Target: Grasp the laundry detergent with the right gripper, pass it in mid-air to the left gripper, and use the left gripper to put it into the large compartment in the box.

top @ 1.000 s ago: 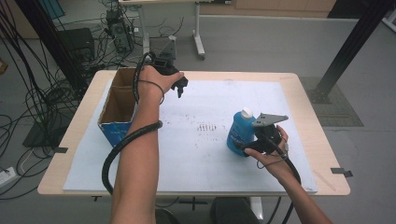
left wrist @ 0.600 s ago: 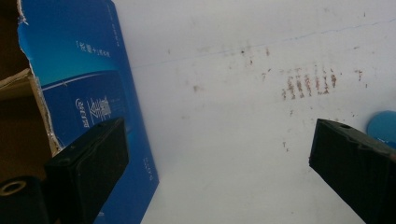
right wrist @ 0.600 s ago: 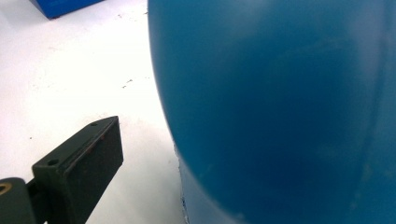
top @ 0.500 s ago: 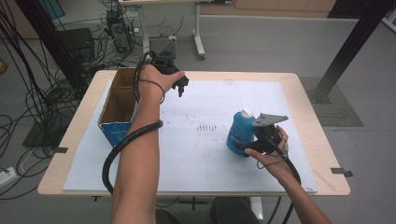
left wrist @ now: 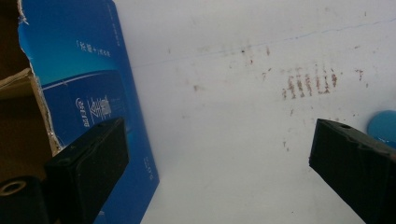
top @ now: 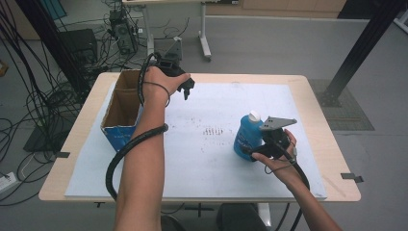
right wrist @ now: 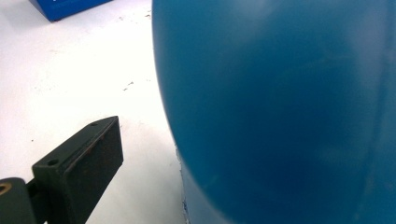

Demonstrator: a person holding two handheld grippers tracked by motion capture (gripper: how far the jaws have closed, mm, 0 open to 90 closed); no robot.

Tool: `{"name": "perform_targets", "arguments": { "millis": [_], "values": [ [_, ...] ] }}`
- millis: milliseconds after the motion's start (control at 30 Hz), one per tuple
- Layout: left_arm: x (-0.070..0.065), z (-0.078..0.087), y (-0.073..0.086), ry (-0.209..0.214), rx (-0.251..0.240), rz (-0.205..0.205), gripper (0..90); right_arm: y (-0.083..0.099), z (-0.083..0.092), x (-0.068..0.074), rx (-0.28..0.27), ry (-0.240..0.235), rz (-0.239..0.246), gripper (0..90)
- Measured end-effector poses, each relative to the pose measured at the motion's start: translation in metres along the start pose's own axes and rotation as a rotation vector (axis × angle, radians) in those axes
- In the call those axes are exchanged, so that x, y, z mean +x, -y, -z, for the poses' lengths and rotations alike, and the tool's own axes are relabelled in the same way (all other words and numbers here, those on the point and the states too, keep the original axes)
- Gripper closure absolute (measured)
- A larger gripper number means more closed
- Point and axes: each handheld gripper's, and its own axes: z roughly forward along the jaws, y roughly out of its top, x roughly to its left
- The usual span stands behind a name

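Observation:
A blue bottle (top: pixel 246 135) with a white cap stands upright on the white mat, right of centre. My right gripper (top: pixel 256 148) is at its near right side, open. In the right gripper view the bottle (right wrist: pixel 280 107) looms close. One black finger (right wrist: pixel 81 161) stands a small gap off its wall, and the other finger is hidden behind it. My left gripper (top: pixel 185 89) hovers over the mat's far left part, open wide with nothing between its fingers (left wrist: pixel 93 163). It looks down beside the blue wall of the box (left wrist: pixel 88 93), with the bottle (left wrist: pixel 384 128) at the right edge.
An open cardboard box (top: pixel 120 103) with blue outer walls sits at the table's left side. The white mat (top: pixel 207 173) covers most of the wooden table (top: pixel 337 159). Brown smudges (top: pixel 214 131) mark the mat's middle. Cables and equipment lie on the floor beyond.

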Motion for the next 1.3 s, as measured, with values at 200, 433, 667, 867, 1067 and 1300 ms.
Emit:
{"name": "perform_targets", "arguments": {
  "millis": [200, 433, 667, 867, 1067, 1300],
  "values": [
    [0.0003, -0.0002, 0.0002, -0.002, -0.001, 0.004, 5.4, 0.0002, 0.0004, -0.0003, -0.003, 0.001, 0.001, 2.0],
    [-0.0006, 0.0007, -0.0004, -0.001, -0.002, 0.002, 5.4, 0.0001, 0.0016, -0.0009, -0.008, 0.000, -0.004, 1.9],
    [-0.0003, 0.0005, -0.0001, -0.002, -0.003, 0.004, 5.4, 0.0000, 0.0006, -0.0003, -0.007, -0.003, -0.001, 1.9],
    [0.0017, -0.0001, 0.0011, -0.007, -0.004, 0.007, 5.5, 0.0007, -0.0007, -0.0004, -0.006, -0.007, -0.010, 1.9],
    [0.0006, -0.0011, 0.0008, 0.000, -0.005, 0.006, 5.4, 0.0010, -0.0014, 0.0004, -0.008, -0.008, -0.013, 1.9],
    [-0.0003, 0.0002, -0.0003, 0.003, -0.008, 0.002, 5.5, 0.0024, -0.0029, -0.0007, -0.006, -0.005, -0.019, 2.5]
  ]
}}
